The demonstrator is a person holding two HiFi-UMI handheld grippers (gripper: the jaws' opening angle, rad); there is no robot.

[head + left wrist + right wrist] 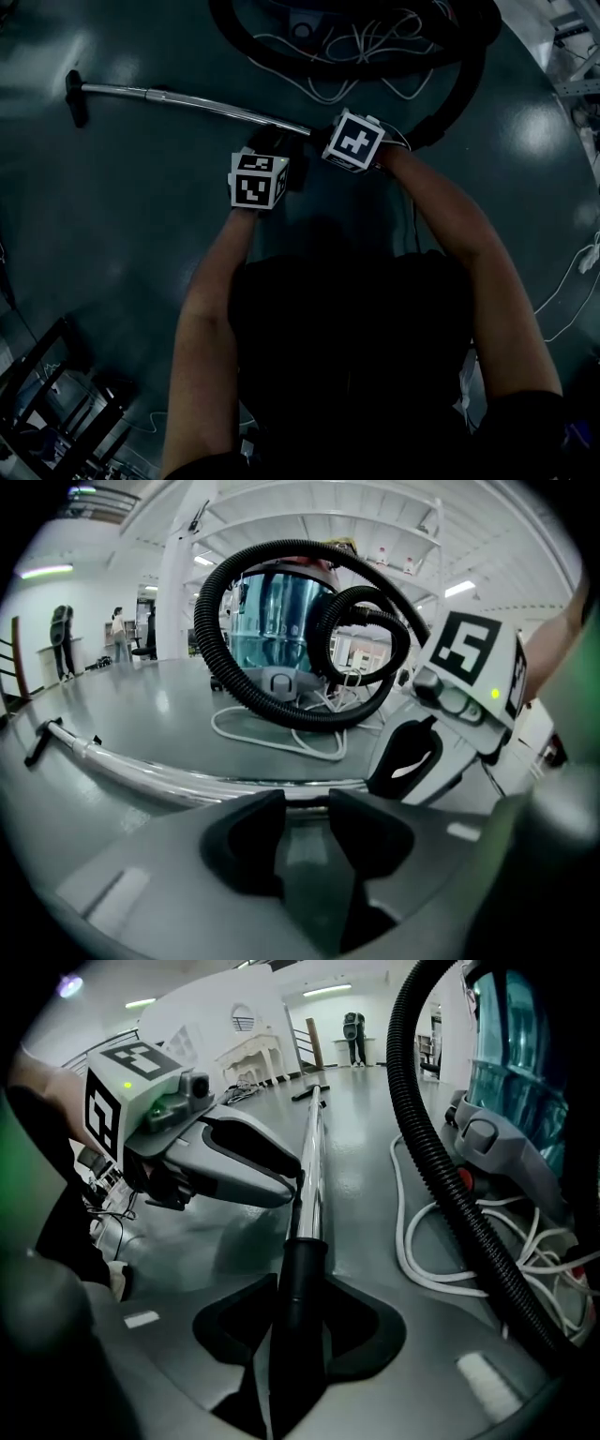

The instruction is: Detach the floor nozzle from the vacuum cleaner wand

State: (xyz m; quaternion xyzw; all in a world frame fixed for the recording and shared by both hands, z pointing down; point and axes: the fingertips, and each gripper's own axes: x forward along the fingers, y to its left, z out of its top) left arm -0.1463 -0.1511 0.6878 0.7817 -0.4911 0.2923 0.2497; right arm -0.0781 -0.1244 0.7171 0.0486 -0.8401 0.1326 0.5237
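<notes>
A chrome wand [187, 98] lies on the dark floor, with a small black floor nozzle [74, 97] at its far left end. In the left gripper view my left gripper [305, 803] is open; the wand [141, 771] runs across just beyond its tips and nothing is between the pads. My right gripper [302, 1288] is shut on the wand's black end piece [298, 1269] and looks along the wand [314, 1166] toward the nozzle [309, 1093]. In the head view both grippers sit side by side at the wand's near end, left [270, 141], right [319, 141].
The black ribbed hose [450, 103] curves from the wand's end to the blue canister vacuum [281, 611] behind it, beside loose white cable [347, 47]. A dark metal rack [37, 375] stands at lower left. People [61, 639] stand far off by a white wall.
</notes>
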